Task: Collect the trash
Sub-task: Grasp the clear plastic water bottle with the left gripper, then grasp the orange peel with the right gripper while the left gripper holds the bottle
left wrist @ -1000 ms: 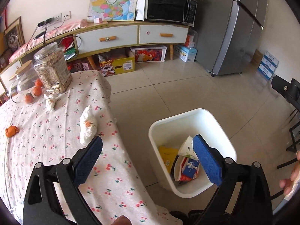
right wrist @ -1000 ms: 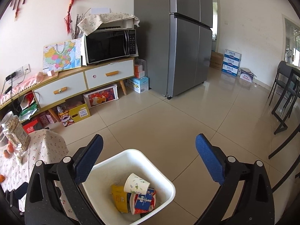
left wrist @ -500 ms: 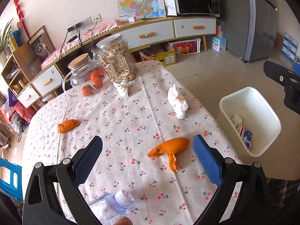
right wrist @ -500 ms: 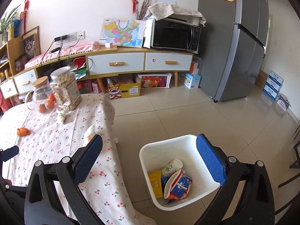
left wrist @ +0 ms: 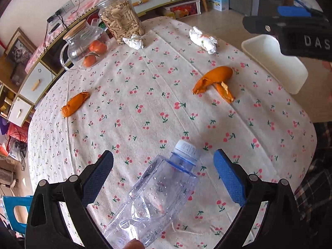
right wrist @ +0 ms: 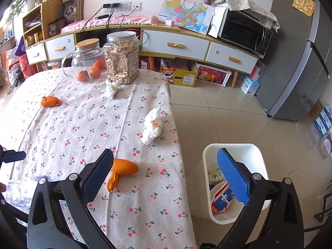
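Clear plastic, crumpled: an empty water bottle (left wrist: 159,191) is lying on its side on the cherry-print tablecloth (left wrist: 145,108), cap pointing away toward the white bin (right wrist: 234,151). The left gripper (left wrist: 164,172) is straddling the bottle's neck end with both blue pads spread wide, neither touching the plastic. Judgement: this is the line-up for a pinch across the bottle's shoulder.

The right gripper (right wrist: 166,174) is hovering empty, fingers likewise spread, over the table edge nearest the bin; the left pad is covering part of the large orange peel (right wrist: 122,169). Judgement: it is idling or waiting for the peel.

Remaining trash, relative to the bin:
- large orange peel, on the table just beside the bin.
- a crumpled tissue (right wrist: 152,127) stained orange, on the table edge, further from the bin than the peel.
- a second tissue (right wrist: 112,88) touching the base of the seed jar (right wrist: 121,58), well apart from the bin.
- a small peel (right wrist: 50,101), farthest across the table.

Containers: the bin is standing on the floor against the table's side, already holding a paper cup (right wrist: 215,175), a red-and-blue carton (right wrist: 222,199), and other packaging I cannot identify. The seed jar is full and lidded. The glass jug (right wrist: 87,60) with a wooden lid is holding oranges; not trash, by my reading.
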Demonstrator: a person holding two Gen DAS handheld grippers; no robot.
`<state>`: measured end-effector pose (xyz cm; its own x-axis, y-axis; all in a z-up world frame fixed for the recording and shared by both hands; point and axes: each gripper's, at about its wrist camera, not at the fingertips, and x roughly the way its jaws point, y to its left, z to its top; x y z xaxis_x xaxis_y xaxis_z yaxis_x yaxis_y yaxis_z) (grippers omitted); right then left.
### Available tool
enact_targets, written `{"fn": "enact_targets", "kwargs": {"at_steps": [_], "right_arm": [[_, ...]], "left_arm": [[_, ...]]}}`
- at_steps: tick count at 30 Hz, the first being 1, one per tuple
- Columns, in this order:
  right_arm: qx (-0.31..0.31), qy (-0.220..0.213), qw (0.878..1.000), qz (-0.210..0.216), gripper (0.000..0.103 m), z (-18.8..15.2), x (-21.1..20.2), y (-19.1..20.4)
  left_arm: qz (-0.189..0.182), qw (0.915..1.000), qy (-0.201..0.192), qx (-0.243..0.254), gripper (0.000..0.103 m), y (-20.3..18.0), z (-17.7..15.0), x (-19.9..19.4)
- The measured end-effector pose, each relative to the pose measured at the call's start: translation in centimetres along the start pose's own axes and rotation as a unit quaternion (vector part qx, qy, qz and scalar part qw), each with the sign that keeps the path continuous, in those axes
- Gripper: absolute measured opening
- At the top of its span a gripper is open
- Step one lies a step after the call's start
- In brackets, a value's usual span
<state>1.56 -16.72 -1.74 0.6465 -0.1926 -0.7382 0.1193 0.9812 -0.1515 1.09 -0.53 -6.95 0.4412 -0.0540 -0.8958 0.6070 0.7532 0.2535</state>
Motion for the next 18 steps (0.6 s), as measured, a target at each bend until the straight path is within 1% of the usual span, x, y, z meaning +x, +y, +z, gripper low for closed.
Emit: {"fn": "enact_targets", "kwargs": {"at_steps": [2,6,10,11,12,13,14,16,18], "right_arm": [[-0.015,0.014,1.000,0.012,0.096,0.0,0.6,0.8],[-0.042,0.044,0.997,0.042,0.096,-0.4,1.8,1.9],[-0.082,0.066,0.991,0.087,0.096,-0.6,3.0,2.6],[-0.099,0.070,0.988,0.098,0.096,-0.7,3.3,2.9],[-0.118,0.073,0.985,0.107,0.096,-0.8,3.7,3.2],[-0.137,0.076,0.981,0.114,0.096,-1.1,4.0,3.6],[-0.157,0.079,0.977,0.119,0.096,-1.4,4.2,4.0],[-0.188,0.086,0.970,0.130,0.096,-2.0,4.6,4.6],[-0.202,0.091,0.965,0.140,0.096,-2.4,4.9,5.1]], "left_arm": [[-0.001,0.9997,0.016,0.020,0.094,0.2,-1.0,0.5],[-0.014,0.9981,0.052,0.032,0.094,1.0,-2.3,1.9],[-0.022,0.9970,0.064,0.037,0.094,1.5,-3.1,2.7],[-0.025,0.9970,0.063,0.039,0.090,1.5,-3.2,2.7],[-0.035,0.9967,0.062,0.041,0.074,1.4,-3.4,2.7],[-0.043,0.9962,0.063,0.042,0.071,1.3,-3.4,2.7],[-0.044,0.9963,0.060,0.043,0.069,1.2,-3.4,2.6],[-0.042,0.9969,0.053,0.041,0.069,1.2,-3.5,2.4],[-0.044,0.9977,0.042,0.029,0.068,1.6,-3.3,1.9]]}}
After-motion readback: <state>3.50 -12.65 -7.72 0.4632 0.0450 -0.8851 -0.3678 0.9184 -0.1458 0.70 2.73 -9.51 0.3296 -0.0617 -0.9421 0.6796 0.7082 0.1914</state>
